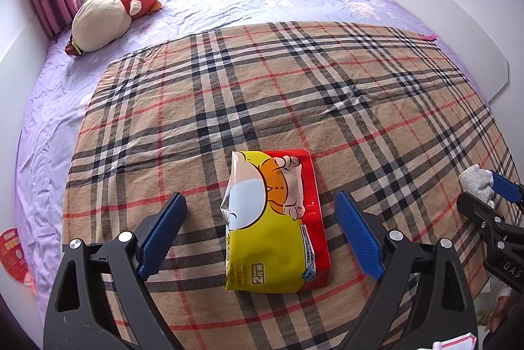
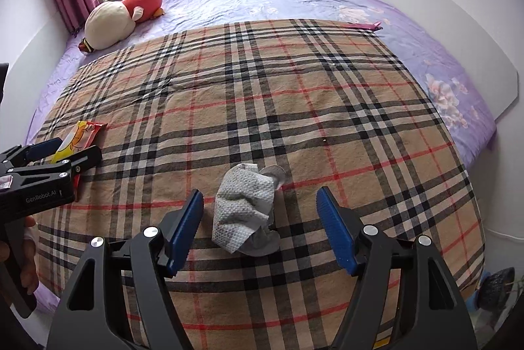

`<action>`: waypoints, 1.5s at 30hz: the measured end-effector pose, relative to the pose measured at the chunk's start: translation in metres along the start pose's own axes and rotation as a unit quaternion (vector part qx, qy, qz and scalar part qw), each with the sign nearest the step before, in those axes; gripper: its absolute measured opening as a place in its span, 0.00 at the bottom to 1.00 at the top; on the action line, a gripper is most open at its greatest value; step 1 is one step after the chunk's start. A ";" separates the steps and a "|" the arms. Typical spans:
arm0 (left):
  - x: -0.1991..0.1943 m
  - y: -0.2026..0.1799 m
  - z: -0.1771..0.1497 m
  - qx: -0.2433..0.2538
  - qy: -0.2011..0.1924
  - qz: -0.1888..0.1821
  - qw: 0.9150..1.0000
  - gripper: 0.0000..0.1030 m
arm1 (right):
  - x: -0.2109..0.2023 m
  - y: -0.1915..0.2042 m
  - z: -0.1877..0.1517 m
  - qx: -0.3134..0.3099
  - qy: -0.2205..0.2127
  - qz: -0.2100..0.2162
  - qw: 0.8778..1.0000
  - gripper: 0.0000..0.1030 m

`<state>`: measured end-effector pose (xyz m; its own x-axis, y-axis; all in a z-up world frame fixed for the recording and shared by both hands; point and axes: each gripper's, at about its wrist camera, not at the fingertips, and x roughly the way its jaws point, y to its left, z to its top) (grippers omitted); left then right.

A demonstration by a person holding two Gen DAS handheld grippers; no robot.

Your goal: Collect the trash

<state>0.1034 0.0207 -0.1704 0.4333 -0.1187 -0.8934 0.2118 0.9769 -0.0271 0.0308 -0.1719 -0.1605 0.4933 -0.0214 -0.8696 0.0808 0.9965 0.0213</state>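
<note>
1. Two pieces of trash lie on the plaid blanket [image 1: 229, 107] that covers the bed.
2. On the blanket, a yellow-and-red wrapper [image 1: 275, 225] lies between the left gripper [image 1: 260, 232]'s fingers [image 1: 160, 232], which are released and clear of it.
3. To the wrapper's right on the blanket, a crumpled tissue [image 2: 244, 207] sits between the right gripper [image 2: 260, 228]'s spread fingers [image 2: 337, 235], ungrasped.
4. Beyond the blanket, a plush toy [image 1: 114, 12] rests near the windowsill.

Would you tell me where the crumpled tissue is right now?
In the right wrist view, the crumpled tissue lies on the plaid cloth between the open right gripper fingers.
</note>
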 end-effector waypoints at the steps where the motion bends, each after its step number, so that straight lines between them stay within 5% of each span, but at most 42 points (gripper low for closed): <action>1: 0.000 -0.001 0.000 0.002 0.000 -0.001 1.000 0.85 | 0.000 0.002 -0.001 -0.003 -0.001 -0.005 1.000 0.68; 8: -0.007 -0.009 -0.001 0.012 0.005 -0.007 1.000 0.64 | -0.006 0.004 -0.002 -0.003 -0.001 0.006 1.000 0.32; 10: -0.009 -0.011 -0.002 0.016 0.007 -0.010 1.000 0.55 | -0.007 0.005 -0.003 -0.004 0.001 0.009 1.000 0.31; 16: -0.014 -0.012 -0.004 0.018 0.015 -0.028 0.999 0.49 | -0.008 0.002 -0.002 0.002 0.007 0.021 1.000 0.29; 35: -0.049 -0.051 -0.002 0.080 0.008 -0.058 0.995 0.49 | -0.043 -0.016 -0.006 0.038 -0.011 0.049 0.998 0.29; 45: -0.073 -0.109 -0.002 0.157 -0.004 -0.099 0.983 0.49 | -0.085 -0.055 -0.026 0.090 -0.039 0.043 0.994 0.29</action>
<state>0.0465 -0.0770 -0.1028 0.3625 -0.3031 -0.8813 0.5524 0.8315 -0.0588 -0.0381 -0.2224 -0.1003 0.5710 0.0504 -0.8194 0.1852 0.9645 0.1883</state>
